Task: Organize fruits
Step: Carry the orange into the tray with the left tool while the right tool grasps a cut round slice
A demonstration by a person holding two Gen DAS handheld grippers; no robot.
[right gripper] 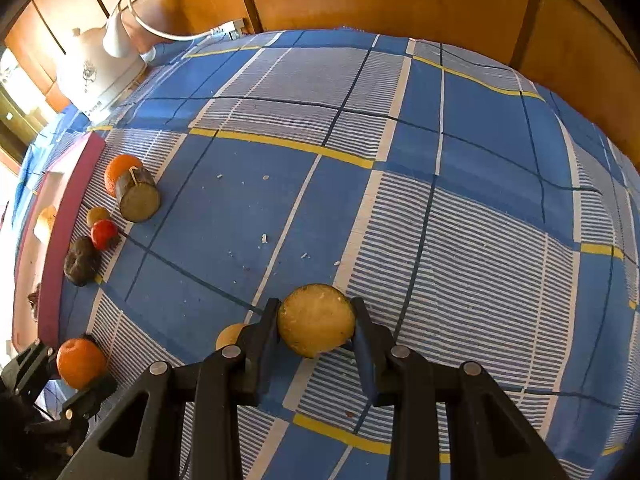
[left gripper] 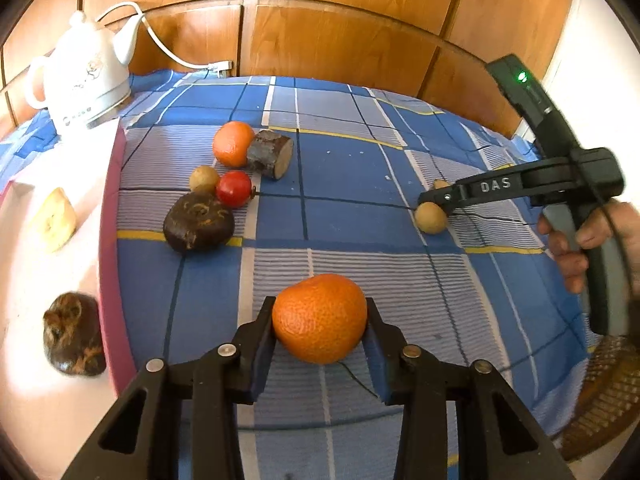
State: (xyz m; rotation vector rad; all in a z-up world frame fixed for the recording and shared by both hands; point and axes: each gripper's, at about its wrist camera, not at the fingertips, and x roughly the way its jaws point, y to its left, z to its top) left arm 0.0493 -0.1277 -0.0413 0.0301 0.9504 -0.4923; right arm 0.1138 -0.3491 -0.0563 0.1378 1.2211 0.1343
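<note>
- The left gripper (left gripper: 320, 320) is clamped on a tangerine (left gripper: 320, 318), one pad against each side of the fruit, held just over the blue checked cloth (left gripper: 360, 200) at 6 o'clock in the left wrist view.
- The right gripper (right gripper: 316, 324) grips a round, pale yellow-brown fruit (right gripper: 316, 320), its pads touching both sides; in its own view the fruit sits at 6 o'clock.
- A second small tan fruit (right gripper: 230, 336) lies on the cloth just beside the right gripper's left finger, at 7 o'clock from the held fruit.
- In the left wrist view a person's hand (left gripper: 584, 248) at 3 o'clock holds the right gripper's handle.
- At 10 o'clock a cluster lies on the cloth: a second tangerine (left gripper: 233, 144) touching a short cut log (left gripper: 270, 154), a small tan fruit (left gripper: 204, 179) beside a red cherry tomato (left gripper: 234, 188), and a dark brown wrinkled fruit (left gripper: 199, 222) touching them.
- At 9 o'clock a pink-edged white tray (left gripper: 110, 208) holds another dark brown fruit (left gripper: 74, 334) and a pale yellow piece (left gripper: 54, 220), well apart.
- A white electric kettle (left gripper: 84, 76) stands at 11 o'clock, against the wooden panels (left gripper: 340, 28).
</note>
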